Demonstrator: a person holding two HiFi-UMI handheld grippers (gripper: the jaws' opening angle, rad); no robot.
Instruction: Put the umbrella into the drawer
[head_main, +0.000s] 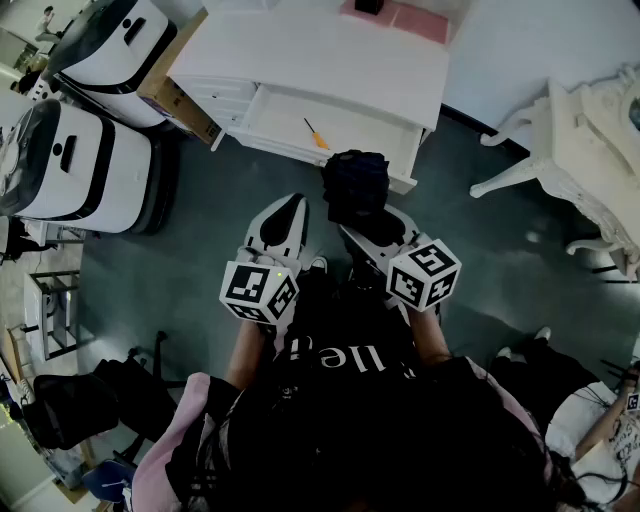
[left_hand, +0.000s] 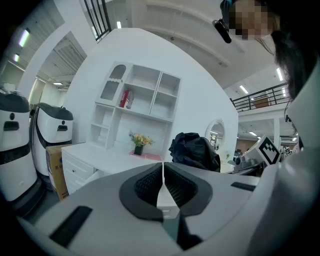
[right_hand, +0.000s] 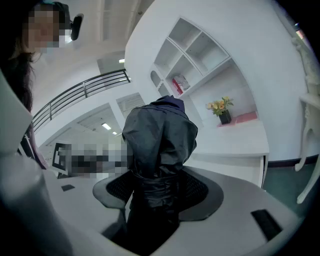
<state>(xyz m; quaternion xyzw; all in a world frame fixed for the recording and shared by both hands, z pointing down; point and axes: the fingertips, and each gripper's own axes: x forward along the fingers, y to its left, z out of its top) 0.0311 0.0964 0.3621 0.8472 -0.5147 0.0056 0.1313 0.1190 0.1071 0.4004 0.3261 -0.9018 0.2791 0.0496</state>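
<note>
A folded black umbrella (head_main: 356, 190) (right_hand: 160, 145) stands upright between the jaws of my right gripper (head_main: 375, 222) (right_hand: 159, 189), which is shut on its lower part. It hangs just in front of the open white drawer (head_main: 330, 128) of the desk. An orange-handled screwdriver (head_main: 316, 134) lies inside that drawer. My left gripper (head_main: 282, 215) (left_hand: 163, 184) is beside the right one, its pads pressed together with nothing between them. In the left gripper view the umbrella (left_hand: 194, 151) shows to the right.
The white desk (head_main: 320, 55) carries a pink mat (head_main: 400, 17) and a vase of flowers (left_hand: 138, 143). White machines (head_main: 80, 170) and a cardboard box (head_main: 170, 95) stand to the left. An ornate white table (head_main: 590, 150) is on the right. A shelf unit (left_hand: 135, 105) rises behind.
</note>
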